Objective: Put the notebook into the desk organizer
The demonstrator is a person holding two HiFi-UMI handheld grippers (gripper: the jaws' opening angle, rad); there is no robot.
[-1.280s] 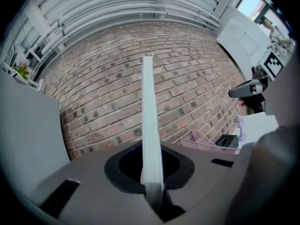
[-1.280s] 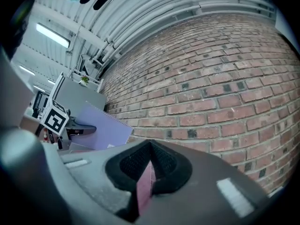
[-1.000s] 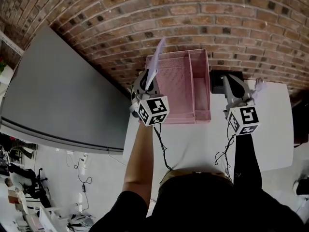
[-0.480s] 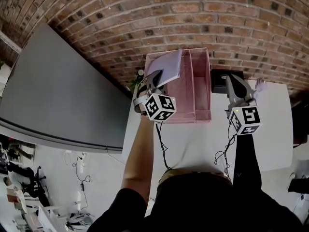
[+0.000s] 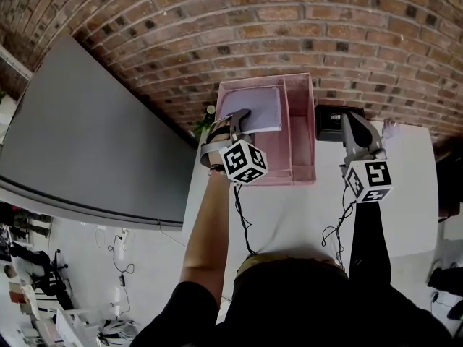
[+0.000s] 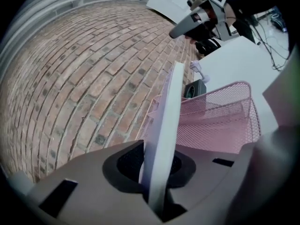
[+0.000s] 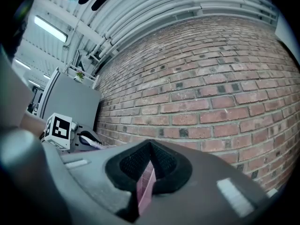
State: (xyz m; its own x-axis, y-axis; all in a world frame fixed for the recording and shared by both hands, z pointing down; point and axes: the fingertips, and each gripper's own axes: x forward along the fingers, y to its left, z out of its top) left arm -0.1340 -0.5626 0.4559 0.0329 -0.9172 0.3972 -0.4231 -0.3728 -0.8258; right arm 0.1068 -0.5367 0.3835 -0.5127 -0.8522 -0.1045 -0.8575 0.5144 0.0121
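**Colleague:** What is the left tong doing at this moment?

**Operator:** I am holding the left gripper (image 5: 237, 118) over the near-left corner of the desk organizer (image 5: 302, 139). Its jaws have just been opening a little, but they are standing only a small way apart. The notebook (image 5: 257, 107) is sitting between them, and in the left gripper view the pads are looking pressed on its covers near one edge.

**Colleague:** And where is the notebook lying?

**Operator:** It is lying almost flat inside the wide left compartment of the pink mesh organizer, with its far edge pointing to the brick wall (image 5: 289, 20). The narrow compartment at the right is showing only mesh. I cannot tell if the notebook is already resting on the bottom.

**Colleague:** What are you seeing at the right side?

**Operator:** I am keeping the right gripper (image 5: 349, 120) apart from the organizer, just beside its right wall and above a black box (image 5: 327, 123) on the white table (image 5: 289, 215). Its jaws are standing almost together, with only a thin slit between them. A pink strip (image 7: 145, 184) is showing in that slit, and I cannot tell what it is. A small white crumpled thing (image 5: 389, 126) is lying on the table near this gripper.
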